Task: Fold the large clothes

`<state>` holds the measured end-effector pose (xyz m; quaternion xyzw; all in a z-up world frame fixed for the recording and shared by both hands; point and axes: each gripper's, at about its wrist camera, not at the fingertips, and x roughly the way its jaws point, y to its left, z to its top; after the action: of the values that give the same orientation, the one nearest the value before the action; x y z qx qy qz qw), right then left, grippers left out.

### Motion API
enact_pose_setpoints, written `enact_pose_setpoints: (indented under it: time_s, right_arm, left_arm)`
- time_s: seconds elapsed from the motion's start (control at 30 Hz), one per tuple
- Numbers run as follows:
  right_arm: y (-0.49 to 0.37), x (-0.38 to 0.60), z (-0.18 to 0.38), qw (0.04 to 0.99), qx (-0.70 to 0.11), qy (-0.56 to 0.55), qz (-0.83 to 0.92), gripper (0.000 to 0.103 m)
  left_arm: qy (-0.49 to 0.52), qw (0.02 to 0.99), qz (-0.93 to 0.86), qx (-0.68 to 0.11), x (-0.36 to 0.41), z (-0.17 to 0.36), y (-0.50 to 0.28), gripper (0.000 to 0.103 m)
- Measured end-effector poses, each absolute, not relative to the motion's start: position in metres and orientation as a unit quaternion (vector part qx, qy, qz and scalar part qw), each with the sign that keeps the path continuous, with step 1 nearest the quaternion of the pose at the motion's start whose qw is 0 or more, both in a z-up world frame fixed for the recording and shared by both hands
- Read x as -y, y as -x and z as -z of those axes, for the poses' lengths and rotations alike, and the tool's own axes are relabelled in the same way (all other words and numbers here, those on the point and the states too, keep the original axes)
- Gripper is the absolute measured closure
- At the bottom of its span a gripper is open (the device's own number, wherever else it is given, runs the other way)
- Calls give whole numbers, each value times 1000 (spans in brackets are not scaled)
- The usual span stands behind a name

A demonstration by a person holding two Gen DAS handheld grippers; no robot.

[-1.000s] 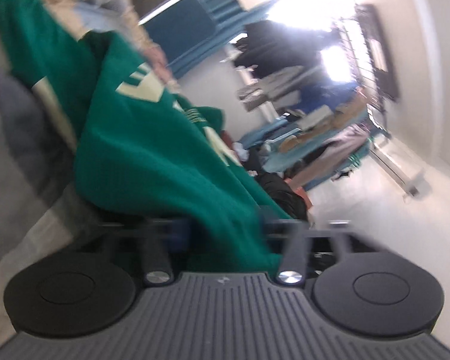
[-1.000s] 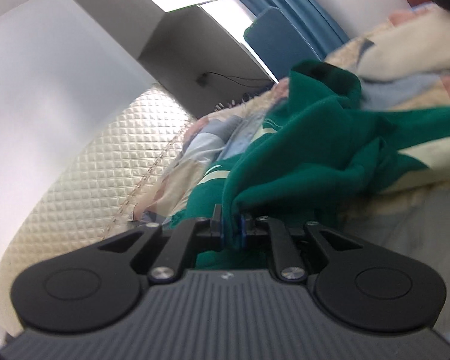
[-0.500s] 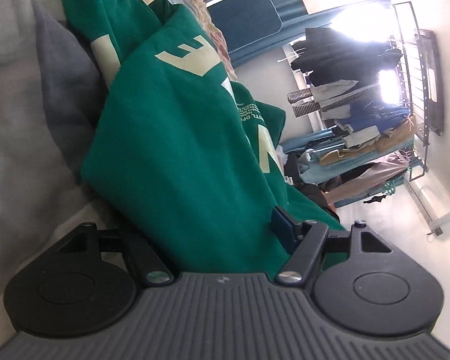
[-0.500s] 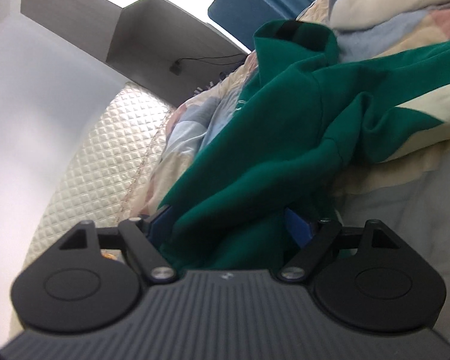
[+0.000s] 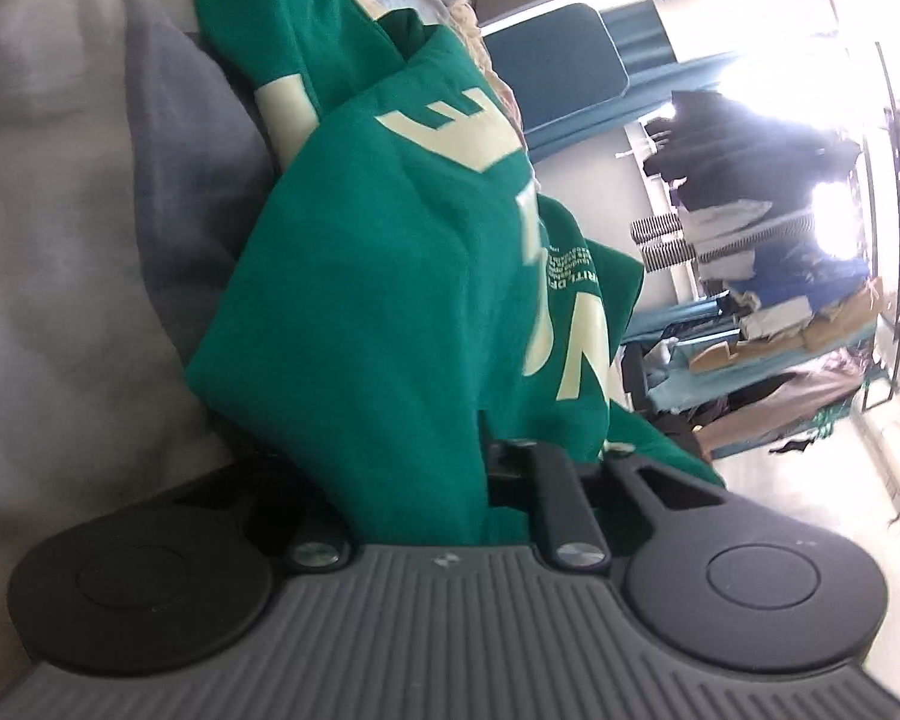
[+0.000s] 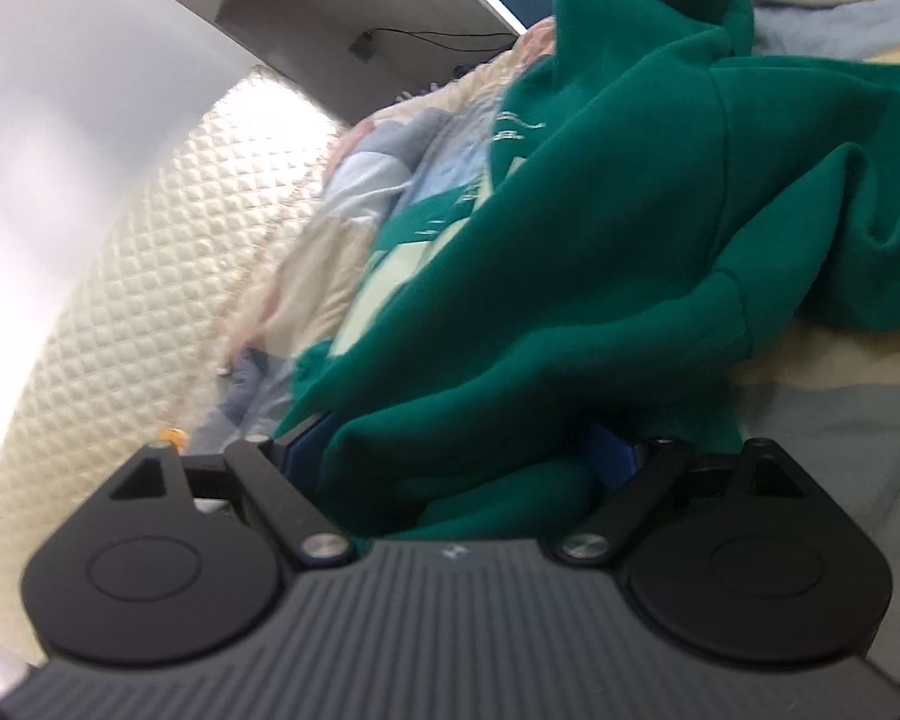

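Presently the green sweatshirt [image 5: 390,276] lies bunched on the bed [image 6: 822,414]. Left gripper [image 5: 414,480] jaws appear clenched on a fabric fold; right gripper [image 6: 459,468] jaws stand released around cloth, presumably for regripping.

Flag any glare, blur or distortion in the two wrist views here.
Left wrist: window blown out white, clothes rack backlit; green sweatshirt fairly sharp. Right wrist: sweatshirt and quilted headboard softly blurred, fisheye bends the wall shelf.
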<state>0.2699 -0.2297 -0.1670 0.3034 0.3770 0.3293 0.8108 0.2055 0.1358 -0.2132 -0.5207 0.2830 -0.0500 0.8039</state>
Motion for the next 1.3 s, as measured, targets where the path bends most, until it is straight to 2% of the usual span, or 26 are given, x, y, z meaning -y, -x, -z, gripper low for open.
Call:
enact_pose_setpoints:
  time_s: [0.1,0.2,0.37,0.43,0.47,0.5,0.6,0.73,0.97,1.3]
  right_arm:
    - [-264,228,154,817,-359,-300,-338,12]
    - [-256,217,146,843,-352,-246,-325,12]
    - [-258,212,166,862,-375,-188,-283,15]
    - [-259,221,172,865,-377,-187,-273,34]
    - [-262,227,175,863,-381,-193,-269,55]
    - [-262,231,178,862,-382,-203,-266,66]
    - [-251,248,167,871,-345,-224,-267,78]
    - [-225,270,121,887,-249,-248,-300,80]
    - [-171,298,4,900,-101,-227,-359,81]
    - [-141,325,-159,886,34,-232,-399,82]
  left_arm:
    - [517,817,71,-245,-133,198,-197,95]
    - [517,823,101,-213,-131,183,-189,96]
    - [497,838,106,-200,-128,176,-184,96]
    - [493,841,105,-195,-127,175,-179,96]
    - [489,844,106,-191,-126,173,-176,96]
    - [485,848,108,-186,-124,170,-173,96]
    - [461,863,115,-173,-119,157,-163,97]
    - [444,874,139,-140,-113,125,-147,97]
    - [416,886,199,-52,-98,27,-120,97]
    - [341,901,262,53,-78,-151,-88,97]
